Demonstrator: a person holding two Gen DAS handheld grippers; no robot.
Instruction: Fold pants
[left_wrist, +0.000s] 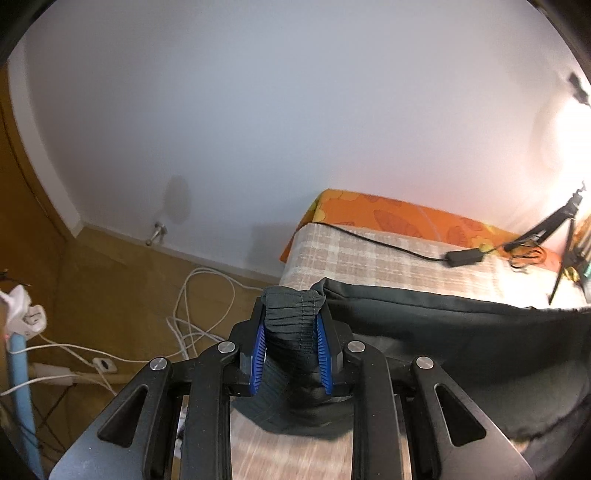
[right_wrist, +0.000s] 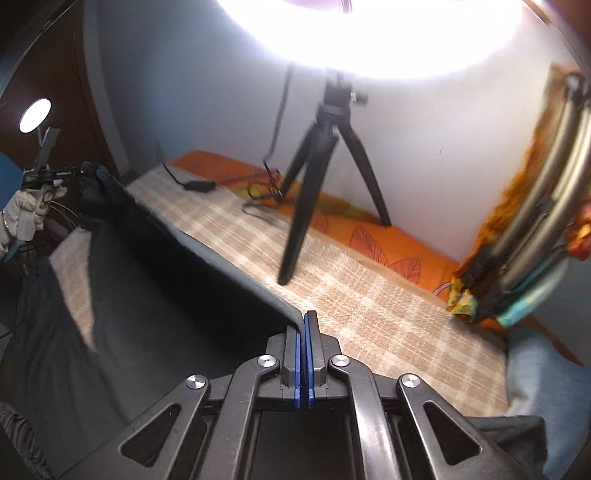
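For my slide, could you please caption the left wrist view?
Left tongs shut on the pants waistband, lifting it above the plaid bed.

Both fisheye views showed strong barrel distortion, with dark vignetting at the corners and curved wall lines. In the right wrist view a lamp (right_wrist: 369, 33) at the top of the frame was blown out to pure white, its glare washing the wall (right_wrist: 424, 147) below; the left third stayed dim. The tripod (right_wrist: 317, 177) and the objects at right were motion-blurred. In the left wrist view glare bloomed at the right edge.
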